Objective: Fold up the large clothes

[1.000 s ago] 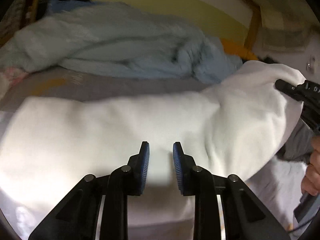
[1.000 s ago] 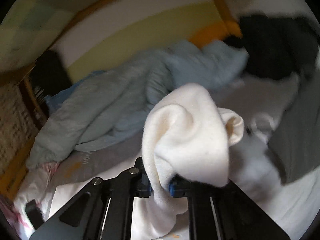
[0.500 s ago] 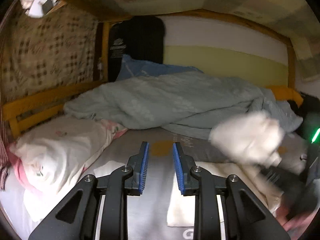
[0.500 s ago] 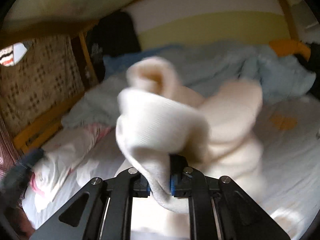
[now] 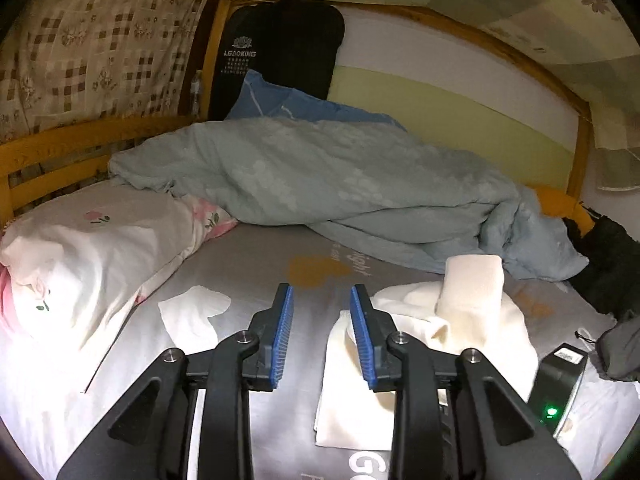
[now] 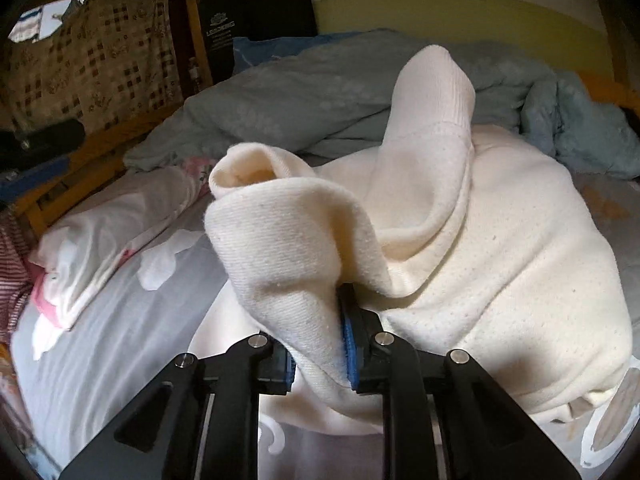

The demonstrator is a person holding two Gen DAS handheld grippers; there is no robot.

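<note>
A cream sweater lies bunched on the grey bed sheet, one ribbed cuff standing up. My left gripper is open and empty, held above the sheet just left of the sweater. In the right wrist view my right gripper is shut on a fold of the sweater, which drapes over the blue pads and hides the fingertips. The rest of the garment spreads to the right of the gripper.
A pale blue duvet is heaped along the back. A white floral pillow lies left, with a small white cloth on the sheet. Wooden bed rails, a dark bag and dark clothes border the bed.
My left gripper lifted off the white sweater and now looks out across the bed. My right gripper swung the held sweater leftward and down onto the sheet.
</note>
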